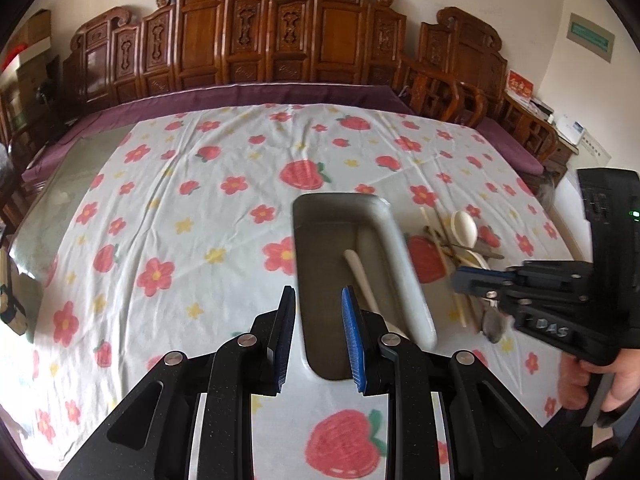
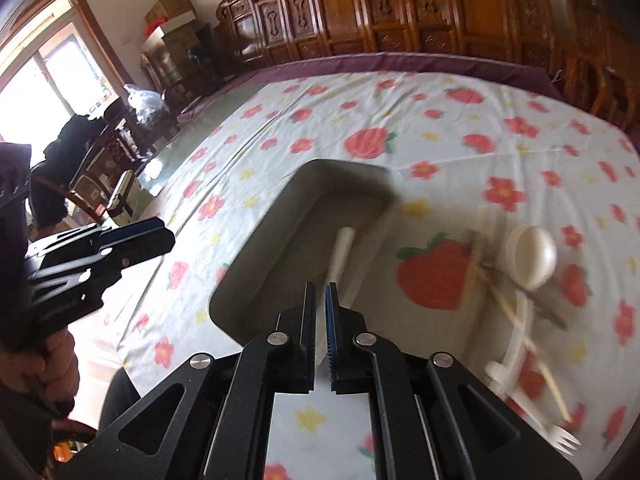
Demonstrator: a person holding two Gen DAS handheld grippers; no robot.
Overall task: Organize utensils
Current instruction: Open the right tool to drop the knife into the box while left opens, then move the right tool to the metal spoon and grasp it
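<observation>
utensils heaped on tabletop right of grey tray | light, stiff, slick, probably plastic; pinch mid-handle | left claw spread, empty | right claw nearly pressed together, empty

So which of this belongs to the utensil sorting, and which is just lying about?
Job:
- grey tray
- white utensil already in the tray
- white spoon
- chopsticks
- white fork
- metal spoon

Lying about:
- tablecloth
- carved wooden screen
- boxes
- plastic bag
</observation>
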